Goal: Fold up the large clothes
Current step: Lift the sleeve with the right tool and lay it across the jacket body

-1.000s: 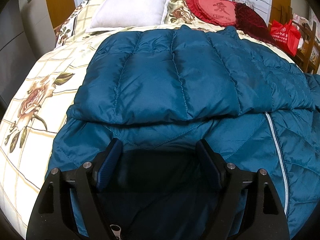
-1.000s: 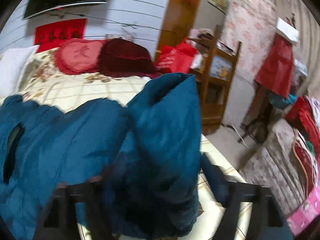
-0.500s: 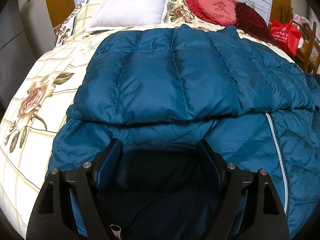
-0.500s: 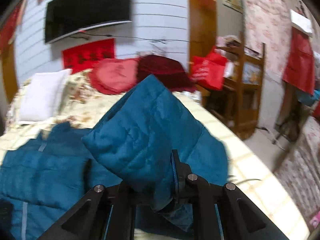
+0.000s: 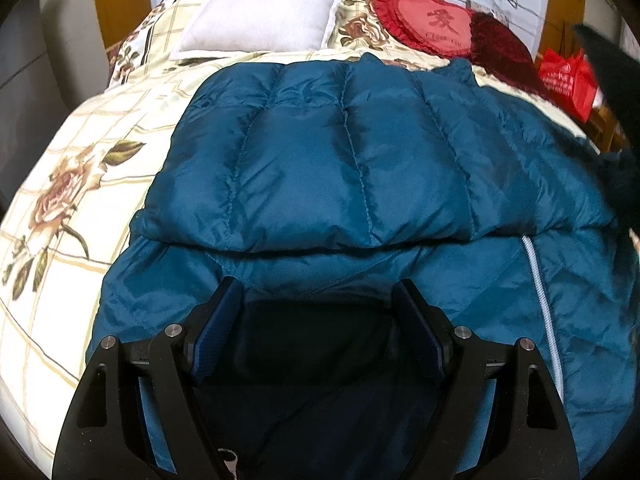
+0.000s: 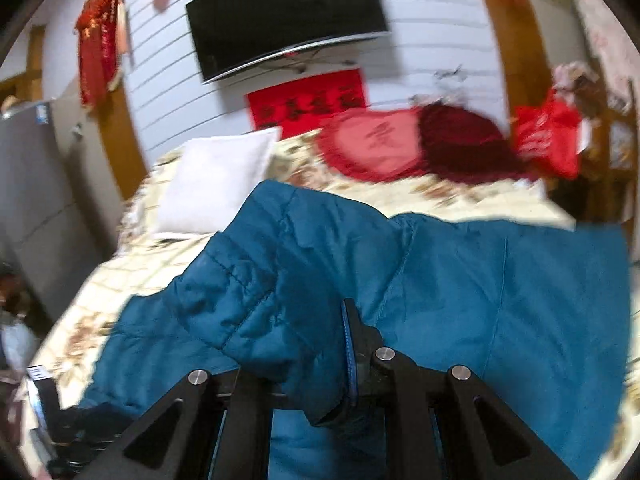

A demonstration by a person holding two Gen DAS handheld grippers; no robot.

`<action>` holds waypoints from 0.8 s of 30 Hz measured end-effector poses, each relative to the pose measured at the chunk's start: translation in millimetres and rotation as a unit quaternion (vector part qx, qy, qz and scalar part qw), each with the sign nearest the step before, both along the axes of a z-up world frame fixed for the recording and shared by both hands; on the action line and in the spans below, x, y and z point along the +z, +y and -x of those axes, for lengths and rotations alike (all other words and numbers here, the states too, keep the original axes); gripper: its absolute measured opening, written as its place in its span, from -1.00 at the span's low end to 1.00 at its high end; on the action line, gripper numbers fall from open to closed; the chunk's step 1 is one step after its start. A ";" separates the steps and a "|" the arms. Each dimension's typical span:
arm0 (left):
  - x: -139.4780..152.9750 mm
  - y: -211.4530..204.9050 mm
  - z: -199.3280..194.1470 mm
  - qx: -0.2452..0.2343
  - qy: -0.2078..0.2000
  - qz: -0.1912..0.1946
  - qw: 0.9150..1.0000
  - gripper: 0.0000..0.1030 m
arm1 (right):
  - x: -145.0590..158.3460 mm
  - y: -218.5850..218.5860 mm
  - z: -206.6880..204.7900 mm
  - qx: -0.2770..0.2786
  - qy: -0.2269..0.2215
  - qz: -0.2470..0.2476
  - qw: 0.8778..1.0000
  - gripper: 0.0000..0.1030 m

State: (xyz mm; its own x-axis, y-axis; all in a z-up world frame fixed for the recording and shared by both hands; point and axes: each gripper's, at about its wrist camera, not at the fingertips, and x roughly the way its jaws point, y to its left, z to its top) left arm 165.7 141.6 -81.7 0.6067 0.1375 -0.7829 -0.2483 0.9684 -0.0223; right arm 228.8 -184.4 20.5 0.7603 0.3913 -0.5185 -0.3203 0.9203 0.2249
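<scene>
On the bed [image 5: 68, 200], the right gripper [image 6: 312, 364], jaws clamped on a jacket [image 5: 344, 168] sleeve, folds it inward; left gripper [image 5: 316, 320] jaws gape empty; next, lay the sleeve flat.

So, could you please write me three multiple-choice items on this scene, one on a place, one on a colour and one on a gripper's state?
1. Where does the square white pillow lie?
A. at the head of the bed, left of the heart-shaped red cushion
B. on the floor
C. on top of the jacket

2. What colour is the quilted down jacket?
A. yellow
B. teal blue
C. white

3. How is the right gripper?
A. open, holding nothing
B. shut on the pillow
C. shut on jacket fabric

Answers: 1 A, the left wrist view shows it by the headboard wall; 2 B, the fabric is teal throughout; 3 C, a padded fold sits pinched between its fingers.
</scene>
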 end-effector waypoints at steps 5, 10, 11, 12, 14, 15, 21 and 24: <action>20.9 4.9 10.5 0.005 -0.047 0.028 0.999 0.54 | -32.8 48.0 8.3 0.055 0.033 -0.029 0.998 -0.76; 52.9 1.6 17.2 -0.039 -0.099 0.058 0.993 0.54 | -64.8 86.5 16.2 0.096 0.063 -0.045 0.992 -0.75; 58.8 0.3 16.1 -0.044 -0.106 0.058 0.992 0.54 | -67.5 87.3 17.7 0.095 0.062 -0.050 0.992 -0.75; 64.8 -1.1 12.8 -0.046 -0.108 0.061 0.991 0.54 | -71.1 87.6 20.5 0.088 0.060 -0.053 0.993 -0.75; 72.0 -2.8 1.7 -0.061 -0.105 0.087 0.989 0.54 | -77.3 87.4 26.1 0.079 0.051 -0.048 0.994 -0.75; 73.6 -4.0 -9.0 -0.072 -0.097 0.112 0.986 0.54 | -80.2 84.5 28.3 0.072 0.050 -0.045 0.995 -0.73; 62.8 -9.7 -57.4 -0.092 -0.063 0.245 0.963 0.54 | -84.1 74.2 25.0 0.066 0.066 -0.062 0.994 -0.33; 52.5 -17.3 -75.9 -0.094 -0.031 0.320 0.942 0.54 | -81.2 76.6 26.3 0.069 0.065 -0.053 0.994 -0.27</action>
State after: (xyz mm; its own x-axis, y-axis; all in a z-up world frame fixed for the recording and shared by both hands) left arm 241.6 124.2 -29.3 0.6203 -0.4650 -0.6317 -0.0534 0.7785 -0.6254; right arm 202.5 -107.8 -60.7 0.6244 0.5457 -0.5588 -0.4044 0.8380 0.3664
